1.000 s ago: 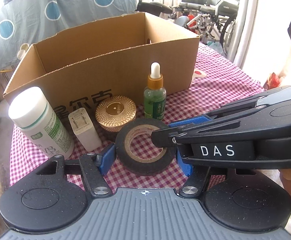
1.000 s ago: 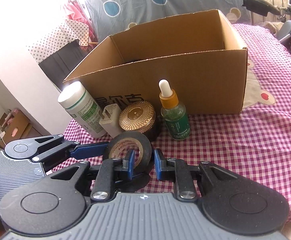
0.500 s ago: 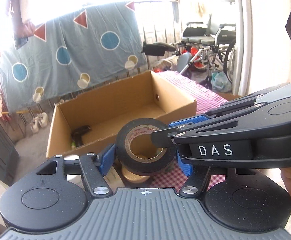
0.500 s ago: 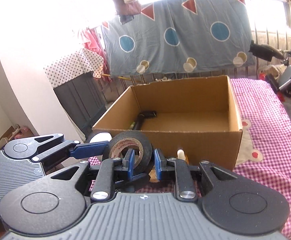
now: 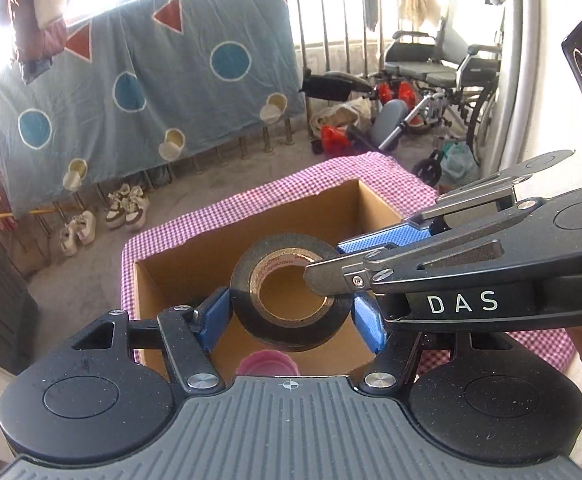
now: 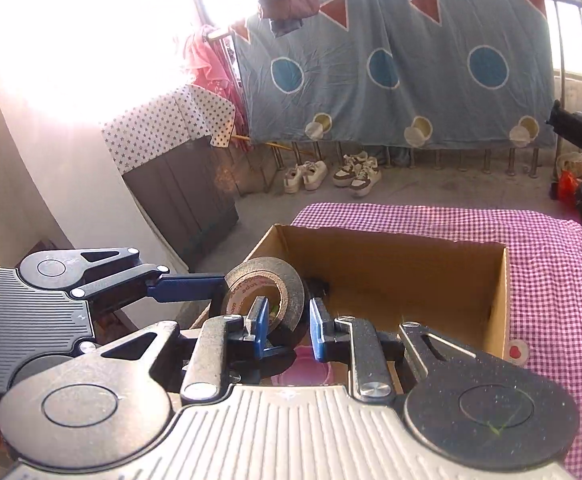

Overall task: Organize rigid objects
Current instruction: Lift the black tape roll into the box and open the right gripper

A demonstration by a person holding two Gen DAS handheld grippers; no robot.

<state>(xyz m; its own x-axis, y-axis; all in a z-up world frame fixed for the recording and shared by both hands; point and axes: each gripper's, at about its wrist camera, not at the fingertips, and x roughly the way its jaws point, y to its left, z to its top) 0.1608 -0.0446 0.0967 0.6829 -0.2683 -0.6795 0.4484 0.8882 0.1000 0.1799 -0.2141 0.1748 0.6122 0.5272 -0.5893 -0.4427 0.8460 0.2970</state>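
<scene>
we see a big blue sheet (image 5: pixel 139 92) with round spots and red triangles hanging on a rail behind everything. under it some white shoes (image 6: pixel 351 170) sit on the floor. a wheelchair (image 5: pixel 443 76) stands far off on the right side of the left view. closer to us is the table (image 6: pixel 551 264), covered with a pink and white checked cloth. on the table sits an open brown box (image 6: pixel 403 276). down inside the box, near its front wall, we see something round and pink (image 5: pixel 268 362), partly hidden.

we hold a black roll of tape (image 5: pixel 291 292) up in the air over the open box. our left tongs (image 5: pixel 293 314) are clamped on the outside of the roll, one blue pad on each side. our right tongs (image 6: pixel 289 330) are pinched on the wall of the roll (image 6: pixel 267 292), with one finger (image 6: pixel 260 316) poking inside the hole and the other finger outside. the roll is tipped, so its hole faces partly toward us.
</scene>
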